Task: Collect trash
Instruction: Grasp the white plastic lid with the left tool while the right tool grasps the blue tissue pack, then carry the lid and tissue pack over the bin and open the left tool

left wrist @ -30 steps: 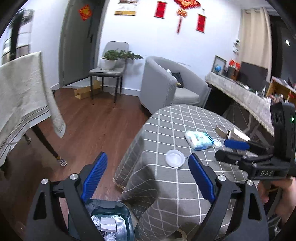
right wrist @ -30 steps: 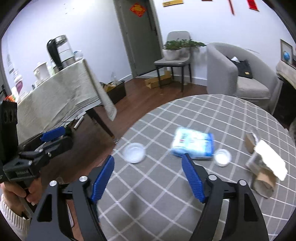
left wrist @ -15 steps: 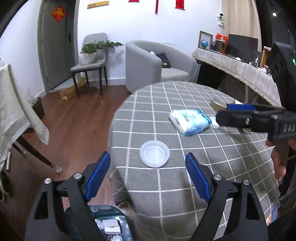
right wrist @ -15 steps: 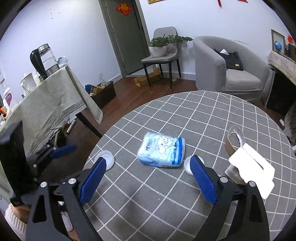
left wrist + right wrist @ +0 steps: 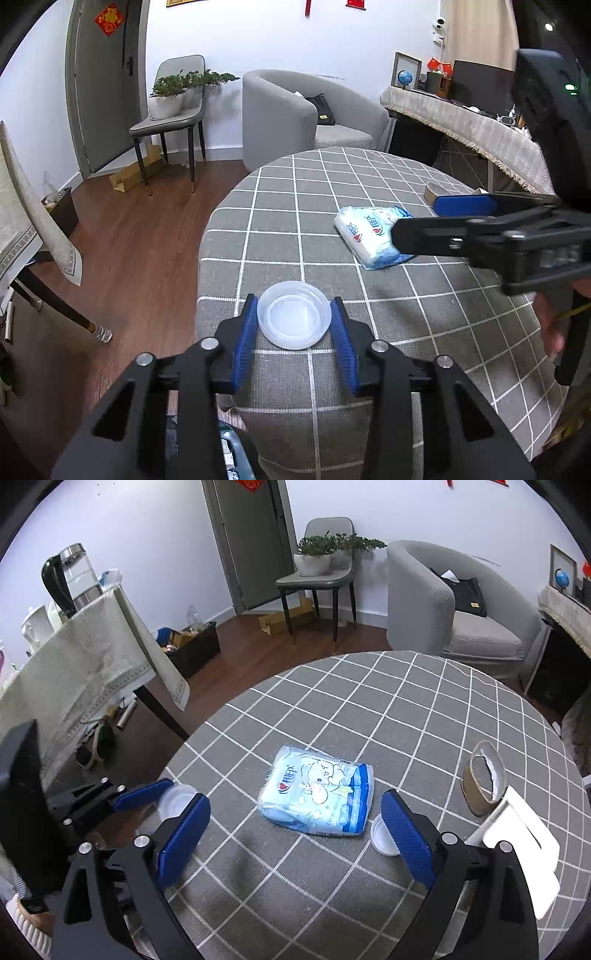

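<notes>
Clear plastic lid [image 5: 294, 314] at table [image 5: 388, 177] edge, 6 o'clock in L wrist view, L gripper [image 5: 294, 314] pads pinching both sides. Tissue pack [image 5: 317, 792] mid-table at 2 o'clock from lid. R gripper [image 5: 291, 823] fingers spread wide, hovering, holding nothing. 2nd small lid [image 5: 380, 837] by its right pad.

We see the right gripper [image 5: 436, 221] hiding part of the tissue pack [image 5: 364, 236]; the bin [image 5: 229, 454] below the bench [image 5: 424, 332] is mostly covered
</notes>
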